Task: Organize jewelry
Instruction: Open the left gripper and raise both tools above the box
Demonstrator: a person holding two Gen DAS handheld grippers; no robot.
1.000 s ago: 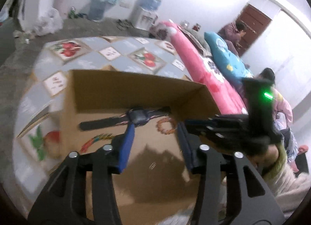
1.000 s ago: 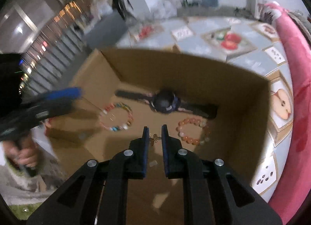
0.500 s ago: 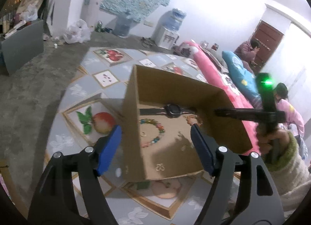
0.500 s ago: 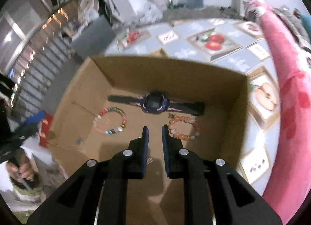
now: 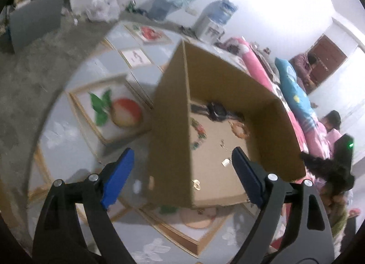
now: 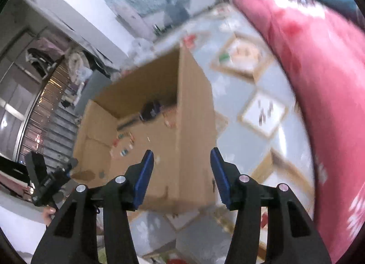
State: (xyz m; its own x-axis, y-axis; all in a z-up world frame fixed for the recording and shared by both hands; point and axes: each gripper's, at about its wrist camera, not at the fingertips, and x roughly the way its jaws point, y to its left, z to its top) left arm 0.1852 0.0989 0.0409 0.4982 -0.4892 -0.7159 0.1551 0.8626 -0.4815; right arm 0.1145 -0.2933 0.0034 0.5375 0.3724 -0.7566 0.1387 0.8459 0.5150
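From the left wrist, the left claw [image 5: 181,168] stands spread wide, having just been opening, with the near left wall of the cardboard box [image 5: 168,150] framed between its blue fingers [image 5: 118,170], which touch nothing. The box sits on a floor mat [image 5: 68,127] printed with fruit pictures. On the box floor lie a dark watch [image 5: 216,111] by the far wall, a multicoloured bead bracelet [image 5: 198,136] near the left wall, an orange bead bracelet [image 5: 239,128] to the right, and a small gold piece [image 5: 196,184] near the front edge. The right claw [image 5: 328,168] shows at the right edge, blurred.

From the right wrist, blurred by motion, the right claw [image 6: 180,170] is partly spread, having just been opening, empty, and frames the box's right wall [image 6: 194,127]. The watch [image 6: 150,110] and the coloured beads [image 6: 124,143] lie inside. A pink quilt [image 6: 319,70] fills the right side.
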